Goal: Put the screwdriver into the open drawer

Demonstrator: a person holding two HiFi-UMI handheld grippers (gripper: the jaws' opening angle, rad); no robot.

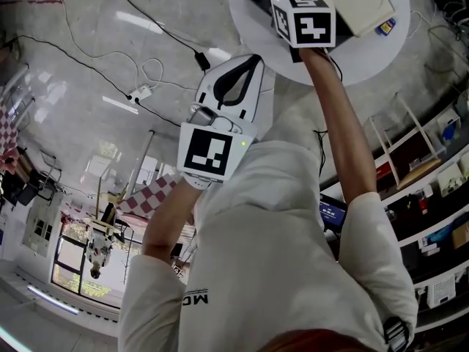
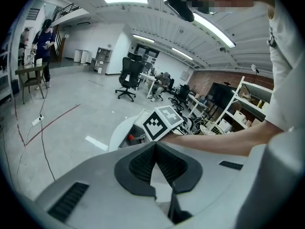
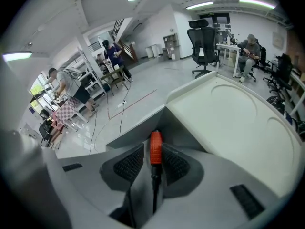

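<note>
Glossy grey floor [image 1: 73, 108] surrounds the round white table [image 1: 374, 53]; right gripper [image 3: 153, 151] clamps screwdriver [image 3: 155, 144].

A round white table [image 1: 374, 59] fills the top of the head view. A white power strip [image 1: 141, 92] lies on the pale floor at upper left, and white shelving [image 1: 429, 196] lines the right edge. In the upper right of the right gripper view, a black office chair [image 3: 202, 42] stands near a seated person [image 3: 248, 46].

Open office-lab: swivel chairs [image 2: 127, 78], desks [image 3: 228, 46], shelving [image 1: 429, 185]
</note>
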